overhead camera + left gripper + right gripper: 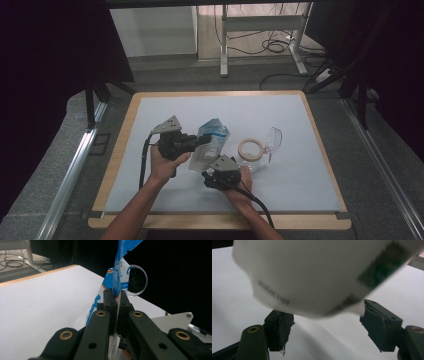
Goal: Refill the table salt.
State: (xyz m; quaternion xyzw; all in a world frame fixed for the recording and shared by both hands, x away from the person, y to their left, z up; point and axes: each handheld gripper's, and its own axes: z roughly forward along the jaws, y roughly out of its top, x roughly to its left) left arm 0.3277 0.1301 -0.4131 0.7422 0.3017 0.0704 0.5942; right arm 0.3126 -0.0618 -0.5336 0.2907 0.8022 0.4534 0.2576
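**Left Gripper Clamped on a Blue-and-White Pouch While the Right Stood Open Below It**

In the high view, a person's two hands came in from the bottom edge over a pale sheet (300, 170) that covered a wooden-edged table (116, 165). The left gripper (204, 140) was held level, its jaws pointing toward the middle of the sheet and pinched on the edge of a blue-and-white plastic pouch (210, 144). The left gripper view confirmed the hold: the two black jaws of the left gripper (115, 298) stood pressed together with the thin pouch (119, 272) caught between them, its blue printed edge rising upward out of the grip.

The right gripper (207, 176) sat just below and beside the pouch's lower end. In the right gripper view, the right gripper (325, 326) had its jaws set well apart, one worn pad (283, 326) on each side, and the pouch's white underside (312, 277), printed with small dark text and a green patch, hung blurred above the gap. Neither pad visibly pressed on it.

A roll of tape (250, 149) lay on the sheet near the right gripper, with clear safety glasses (271, 140) just beyond it.
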